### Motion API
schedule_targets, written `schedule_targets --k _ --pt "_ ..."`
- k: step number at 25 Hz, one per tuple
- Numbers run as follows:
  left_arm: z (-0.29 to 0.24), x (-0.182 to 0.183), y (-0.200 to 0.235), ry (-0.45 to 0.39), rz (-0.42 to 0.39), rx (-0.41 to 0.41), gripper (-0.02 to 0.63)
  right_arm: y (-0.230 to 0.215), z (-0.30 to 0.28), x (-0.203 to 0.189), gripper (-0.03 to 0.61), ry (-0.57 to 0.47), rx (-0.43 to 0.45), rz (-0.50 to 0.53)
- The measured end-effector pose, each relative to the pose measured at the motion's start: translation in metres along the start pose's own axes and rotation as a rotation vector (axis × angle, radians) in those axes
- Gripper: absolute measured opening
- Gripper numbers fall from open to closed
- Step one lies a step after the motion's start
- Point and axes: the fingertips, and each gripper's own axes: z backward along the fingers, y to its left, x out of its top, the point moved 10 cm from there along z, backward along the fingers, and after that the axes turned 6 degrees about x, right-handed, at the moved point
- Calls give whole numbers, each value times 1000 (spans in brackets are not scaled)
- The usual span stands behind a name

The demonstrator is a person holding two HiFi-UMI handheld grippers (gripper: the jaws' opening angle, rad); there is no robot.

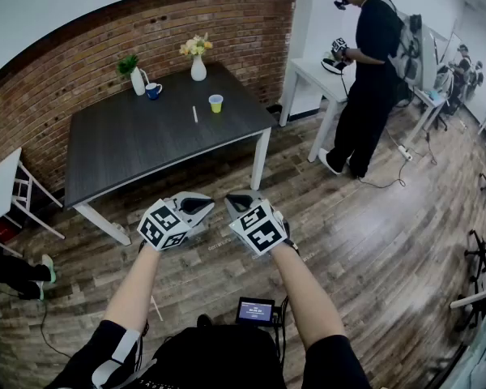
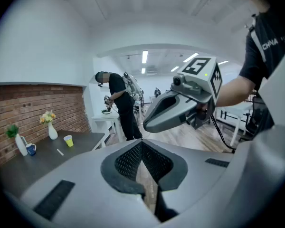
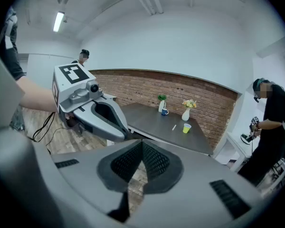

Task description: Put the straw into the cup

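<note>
Brown wood floor (image 1: 373, 250) fills most of the head view, and a brick wall (image 1: 81, 63) curves across the upper left. A dark table (image 1: 130, 148) stands by that wall. The white straw (image 1: 195, 114) lies flat on the table top, just beside the yellow cup (image 1: 216, 103) but not touching it. The cup stands upright. Farther back on the table are a blue mug (image 1: 153, 91), a white vase with yellow flowers (image 1: 198, 65) and a white vase with a green plant (image 1: 137, 79). The left gripper (image 1: 196, 206) and the right gripper (image 1: 241, 202) sit side by side low in the middle of the frame, over the floor, well apart from the table. Each one has its jaws pressed together with nothing between them. A person in black (image 1: 373, 63) stands at a white table (image 1: 312, 75) in the upper right.
</note>
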Motion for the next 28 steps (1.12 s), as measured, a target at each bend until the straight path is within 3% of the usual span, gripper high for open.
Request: schedule_targets --k 4,8,18,28 --pt "-2 8 10 -47 111 2 3 -13 0 4 6 -17 -37 -48" --pt "2 5 13 -24 80 0 3 -12 0 0 6 -13 -51 -50" --pt "34 2 -3 -77 106 45 3 1 24 14 6 -170 -85 -133" --pt "36 14 -3 -152 96 61 3 -2 35 6 6 -205 -109 -131"
